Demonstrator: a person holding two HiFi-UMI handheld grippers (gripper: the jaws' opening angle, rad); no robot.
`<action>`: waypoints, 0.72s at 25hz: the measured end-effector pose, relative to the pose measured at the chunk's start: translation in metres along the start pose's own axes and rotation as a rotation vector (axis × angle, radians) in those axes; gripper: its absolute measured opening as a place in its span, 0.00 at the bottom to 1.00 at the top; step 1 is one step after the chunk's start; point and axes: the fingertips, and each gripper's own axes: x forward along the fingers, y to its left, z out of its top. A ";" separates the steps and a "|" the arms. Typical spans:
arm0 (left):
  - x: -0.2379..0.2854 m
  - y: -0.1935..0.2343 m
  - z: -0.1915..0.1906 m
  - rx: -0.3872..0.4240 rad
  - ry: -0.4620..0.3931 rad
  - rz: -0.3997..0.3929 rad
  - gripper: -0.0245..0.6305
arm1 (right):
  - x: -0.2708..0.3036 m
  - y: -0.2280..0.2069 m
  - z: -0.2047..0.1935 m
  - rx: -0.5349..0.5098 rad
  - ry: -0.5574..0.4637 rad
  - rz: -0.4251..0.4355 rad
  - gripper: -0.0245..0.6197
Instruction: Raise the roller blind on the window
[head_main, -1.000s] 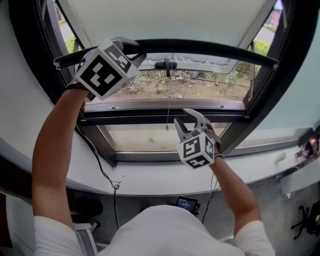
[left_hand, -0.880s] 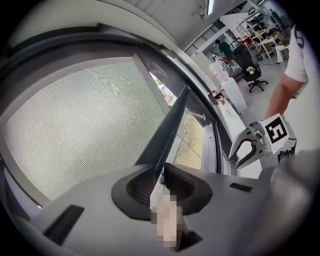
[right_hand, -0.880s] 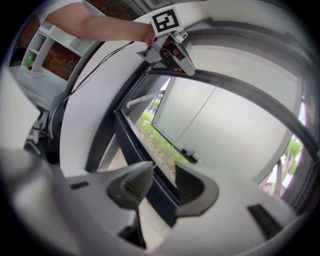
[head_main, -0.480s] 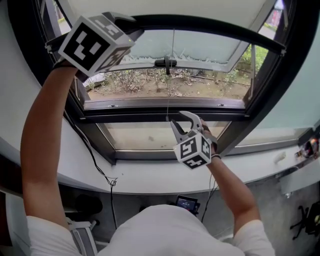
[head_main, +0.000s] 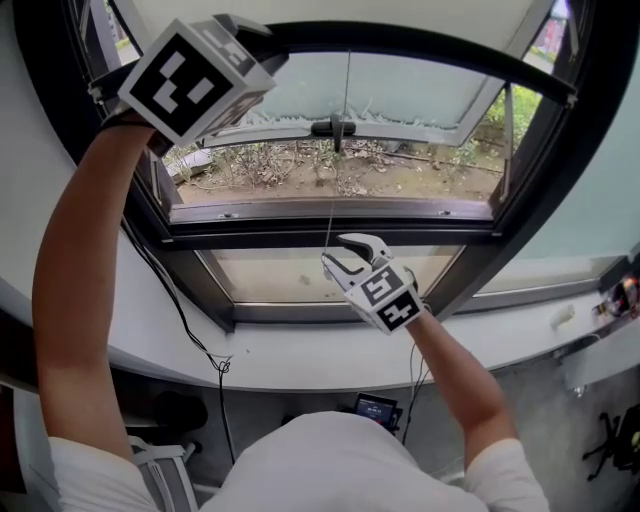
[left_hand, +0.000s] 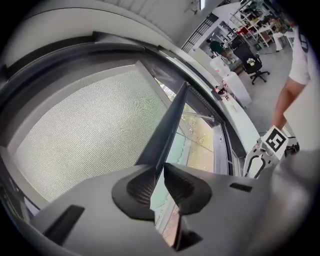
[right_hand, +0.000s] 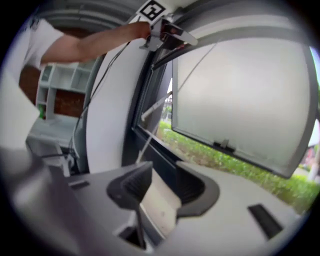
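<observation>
Left gripper higher, tight on blind bar; right gripper lower, jaws apart

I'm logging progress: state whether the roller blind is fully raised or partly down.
Partly down: its bottom bar, clamped in the left gripper, crosses the window with fabric above it.
</observation>
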 end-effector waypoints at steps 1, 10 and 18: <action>0.000 0.000 0.000 0.002 0.001 0.002 0.14 | 0.004 0.006 0.003 0.049 -0.023 0.050 0.25; 0.001 0.001 -0.002 0.025 0.014 0.009 0.14 | 0.034 -0.025 -0.001 0.008 0.054 -0.070 0.28; 0.002 0.002 -0.002 0.042 0.019 0.007 0.14 | 0.048 -0.049 -0.025 0.034 0.166 -0.137 0.31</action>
